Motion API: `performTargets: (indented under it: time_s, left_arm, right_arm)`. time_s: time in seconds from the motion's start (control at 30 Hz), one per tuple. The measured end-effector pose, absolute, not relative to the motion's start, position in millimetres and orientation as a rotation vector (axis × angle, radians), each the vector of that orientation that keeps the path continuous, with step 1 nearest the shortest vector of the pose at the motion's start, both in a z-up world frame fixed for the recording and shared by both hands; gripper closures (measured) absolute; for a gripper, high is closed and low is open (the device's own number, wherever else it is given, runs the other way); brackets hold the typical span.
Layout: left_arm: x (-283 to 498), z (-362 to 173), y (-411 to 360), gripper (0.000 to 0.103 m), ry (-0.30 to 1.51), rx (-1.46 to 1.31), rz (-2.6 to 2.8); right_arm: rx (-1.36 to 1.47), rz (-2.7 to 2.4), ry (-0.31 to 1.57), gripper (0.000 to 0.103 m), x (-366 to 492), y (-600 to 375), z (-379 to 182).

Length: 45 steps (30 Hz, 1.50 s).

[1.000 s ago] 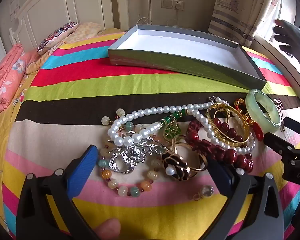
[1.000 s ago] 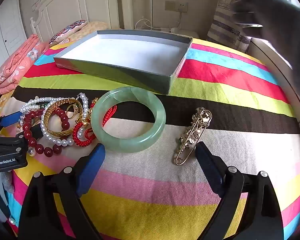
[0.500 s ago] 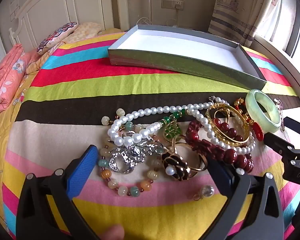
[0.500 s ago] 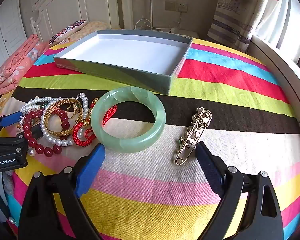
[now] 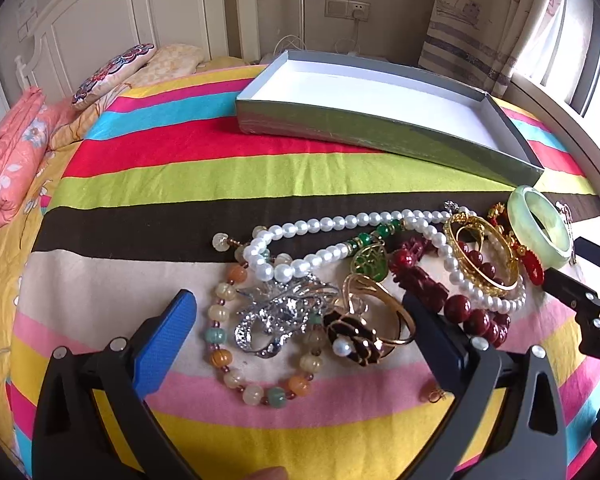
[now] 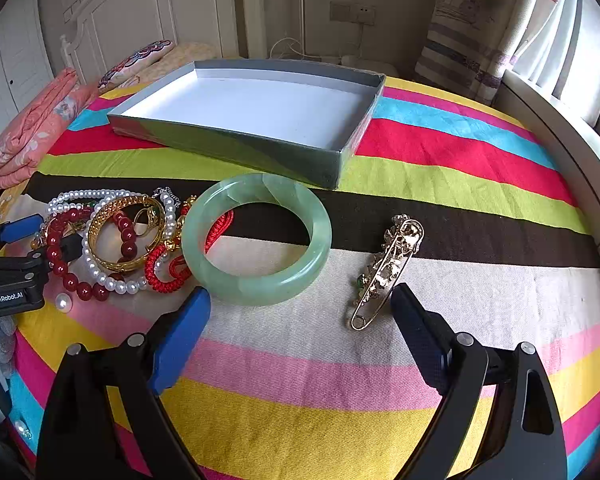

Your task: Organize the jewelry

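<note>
Jewelry pile: pearl necklace (image 5: pixel 332 236), silver brooch (image 5: pixel 278 316), pastel bead bracelet (image 5: pixel 236 376), gold ring with a dark flower (image 5: pixel 364 330), dark red beads (image 5: pixel 476 316) and gold bangle (image 5: pixel 482 256) lie tangled on the striped bedspread (image 5: pixel 220 168).
Left gripper (image 5: pixel 300 340): fingers spread wide, holding nothing; the silver brooch and the gold ring lie between them, the blue pad (image 5: pixel 162 344) just left of the bead bracelet.
Right gripper (image 6: pixel 300 336): fingers wide apart and empty, low over the bedspread.
Jade bangle (image 6: pixel 256 238): lies flat just ahead of the right gripper's blue finger (image 6: pixel 178 342), close to its tip; contact cannot be told. It overlaps a red cord bracelet (image 6: pixel 168 268).
Gold pin brooch (image 6: pixel 388 268): lies apart from the pile, just ahead of the right gripper's dark finger (image 6: pixel 418 336).
Pin axis: long axis runs diagonally, looped end near the gripper, ornate end away toward the box.
Box (image 6: pixel 236 148): shallow grey tray with a white floor, on the bed beyond the jewelry; nothing in it.
</note>
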<state>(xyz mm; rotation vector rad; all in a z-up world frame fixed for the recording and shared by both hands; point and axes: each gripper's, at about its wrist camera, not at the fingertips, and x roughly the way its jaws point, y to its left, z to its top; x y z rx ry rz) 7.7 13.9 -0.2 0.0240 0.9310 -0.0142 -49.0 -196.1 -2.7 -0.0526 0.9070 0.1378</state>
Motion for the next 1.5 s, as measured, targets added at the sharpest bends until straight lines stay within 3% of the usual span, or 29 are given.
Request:
performTargets:
  time_s: [0.6, 1.5]
  left_arm:
    - [5.9, -0.6, 24.2, 0.002, 0.928, 0.010, -0.015]
    - [5.5, -1.0, 27.8, 0.002, 0.929, 0.011, -0.012]
  right_arm:
    - [-0.060, 0.131, 0.909, 0.015, -33.7, -140.8, -4.7]
    - [-0.059, 0.131, 0.908, 0.015, -33.8, -141.0, -4.6]
